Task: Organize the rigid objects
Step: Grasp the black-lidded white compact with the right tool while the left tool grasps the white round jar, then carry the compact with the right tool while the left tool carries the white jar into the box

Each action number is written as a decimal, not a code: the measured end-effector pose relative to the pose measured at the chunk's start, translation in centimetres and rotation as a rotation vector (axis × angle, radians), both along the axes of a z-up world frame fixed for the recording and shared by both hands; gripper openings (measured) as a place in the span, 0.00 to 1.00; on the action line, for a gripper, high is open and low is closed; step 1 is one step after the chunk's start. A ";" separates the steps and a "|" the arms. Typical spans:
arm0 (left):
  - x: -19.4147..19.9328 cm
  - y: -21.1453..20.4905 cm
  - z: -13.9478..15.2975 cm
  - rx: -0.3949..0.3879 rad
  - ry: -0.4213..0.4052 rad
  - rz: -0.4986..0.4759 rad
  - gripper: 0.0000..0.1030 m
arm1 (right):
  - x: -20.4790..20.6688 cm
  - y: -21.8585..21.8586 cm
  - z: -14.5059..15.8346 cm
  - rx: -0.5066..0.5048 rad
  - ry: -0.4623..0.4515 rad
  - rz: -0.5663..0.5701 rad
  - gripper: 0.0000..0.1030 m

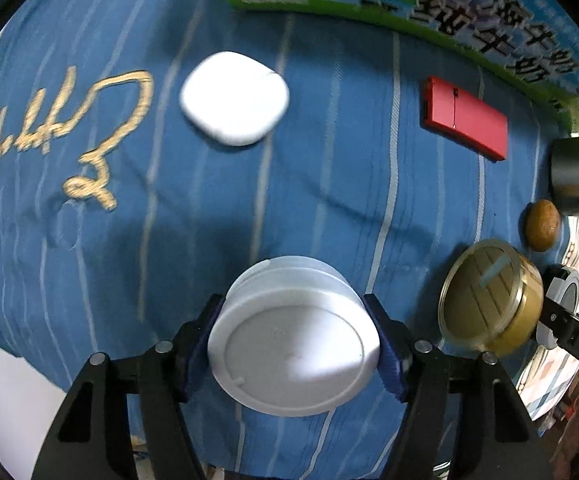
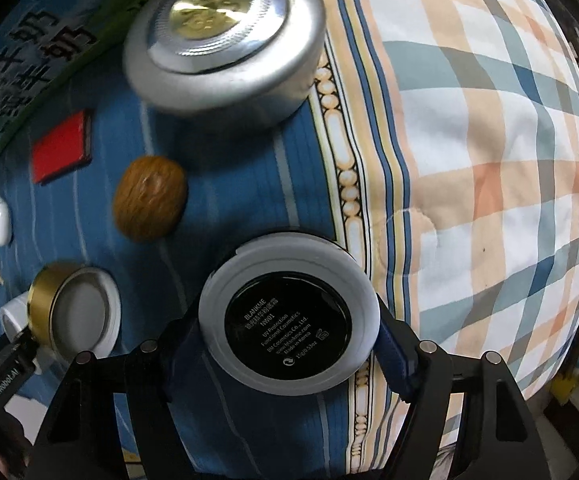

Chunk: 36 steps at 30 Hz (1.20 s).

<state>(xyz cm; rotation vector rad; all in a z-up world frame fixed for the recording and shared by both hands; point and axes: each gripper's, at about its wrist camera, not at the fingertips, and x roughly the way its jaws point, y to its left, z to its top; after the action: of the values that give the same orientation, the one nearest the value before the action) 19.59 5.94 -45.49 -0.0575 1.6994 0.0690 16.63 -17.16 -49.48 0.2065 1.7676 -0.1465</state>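
Observation:
My left gripper (image 1: 295,332) is shut on a round white container (image 1: 293,340), held above the blue striped cloth (image 1: 169,220). My right gripper (image 2: 289,320) is shut on a round white compact with a black label (image 2: 287,316). A gold round tin (image 1: 489,296) lies on its side right of the left gripper; it also shows in the right wrist view (image 2: 69,308). A white rounded case (image 1: 235,98), a red flat case (image 1: 465,118), a walnut (image 1: 542,224) and a silver round tin (image 2: 225,48) lie on the cloth.
A green and blue printed carton (image 1: 469,12) lies along the far edge of the cloth. A plaid quilt (image 2: 489,160) covers the right side in the right wrist view. The other gripper's black body (image 1: 577,336) shows at the right edge of the left wrist view.

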 end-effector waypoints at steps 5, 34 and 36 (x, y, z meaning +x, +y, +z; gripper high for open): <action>-1.6 0.1 4.9 -0.021 -0.071 0.018 0.64 | -2.0 1.0 4.2 0.032 -0.058 0.073 0.75; 28.4 -2.4 14.4 -0.357 -0.250 -0.092 0.64 | 22.2 4.5 19.9 0.081 -0.413 0.125 0.75; 30.3 -2.1 12.4 -0.377 -0.212 -0.068 0.64 | 24.6 5.0 18.1 0.101 -0.398 0.129 0.75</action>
<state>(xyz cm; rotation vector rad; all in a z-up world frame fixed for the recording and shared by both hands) 49.93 3.80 -33.14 -0.2787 1.4823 -0.2993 41.21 -12.17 -31.40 0.1793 1.3873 0.0744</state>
